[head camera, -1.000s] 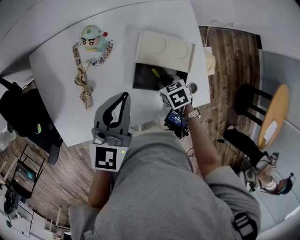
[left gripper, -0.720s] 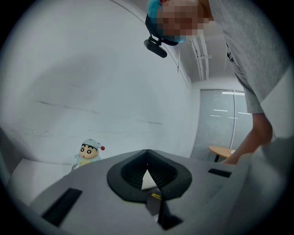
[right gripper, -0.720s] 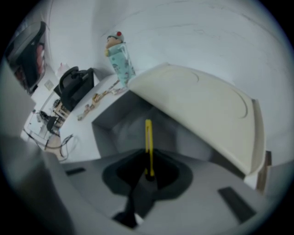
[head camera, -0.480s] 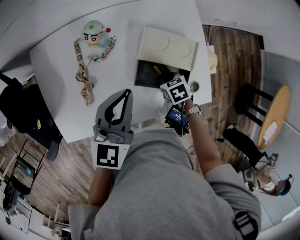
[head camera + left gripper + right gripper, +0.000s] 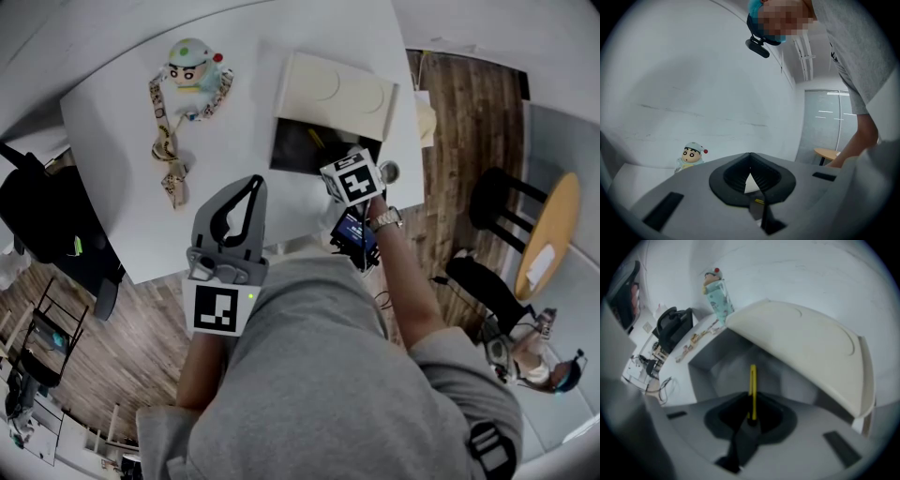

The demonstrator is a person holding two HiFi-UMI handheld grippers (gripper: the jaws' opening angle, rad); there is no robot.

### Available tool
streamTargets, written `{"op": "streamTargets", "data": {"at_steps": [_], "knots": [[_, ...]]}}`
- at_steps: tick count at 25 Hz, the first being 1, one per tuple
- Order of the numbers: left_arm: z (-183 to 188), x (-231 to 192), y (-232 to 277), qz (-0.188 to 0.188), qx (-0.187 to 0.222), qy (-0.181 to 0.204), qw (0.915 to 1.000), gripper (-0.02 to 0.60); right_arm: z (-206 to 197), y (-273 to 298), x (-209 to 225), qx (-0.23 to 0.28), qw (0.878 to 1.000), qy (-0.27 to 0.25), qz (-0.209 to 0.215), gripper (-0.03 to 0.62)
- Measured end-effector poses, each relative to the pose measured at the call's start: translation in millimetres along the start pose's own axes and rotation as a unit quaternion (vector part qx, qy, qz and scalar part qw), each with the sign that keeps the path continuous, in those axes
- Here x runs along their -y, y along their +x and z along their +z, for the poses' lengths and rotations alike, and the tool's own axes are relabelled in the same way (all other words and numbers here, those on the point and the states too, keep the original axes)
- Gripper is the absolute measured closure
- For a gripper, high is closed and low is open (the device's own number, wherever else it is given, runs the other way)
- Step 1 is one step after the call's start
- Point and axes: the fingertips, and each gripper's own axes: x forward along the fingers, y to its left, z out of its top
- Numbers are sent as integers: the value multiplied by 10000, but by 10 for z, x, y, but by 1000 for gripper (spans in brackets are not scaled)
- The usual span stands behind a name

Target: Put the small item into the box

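Creeping a little nearer to the box (image 5: pixel 281 159) than a second ago, the right gripper (image 5: pixel 751 418) is squeezing a thin yellow stick (image 5: pixel 753 387). On the left of the white table (image 5: pixel 112 178), a toy boy (image 5: pixel 192 67) is standing with a patterned strap (image 5: pixel 165 155) lying beside it, well apart from the box. Next, the left gripper (image 5: pixel 750 161) is hovering over the table edge, pinched closed with nothing inside. Further right, the stick is poking over the open box, and the raised cream lid (image 5: pixel 337 92) is hanging over part of the opening. A black stool (image 5: pixel 495 202) is standing on the floor, far right.
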Motion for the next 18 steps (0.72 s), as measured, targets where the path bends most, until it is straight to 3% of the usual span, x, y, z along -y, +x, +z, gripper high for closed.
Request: {"op": "streamTargets", "data": {"at_steps": [12, 18], "knots": [[38, 91, -14, -107, 49, 92, 9999, 551, 3, -140, 14, 143, 9999, -27, -51, 488], [62, 205, -84, -187, 73, 128, 9997, 551, 68, -342, 28, 519, 9985, 44, -190, 496]]}}
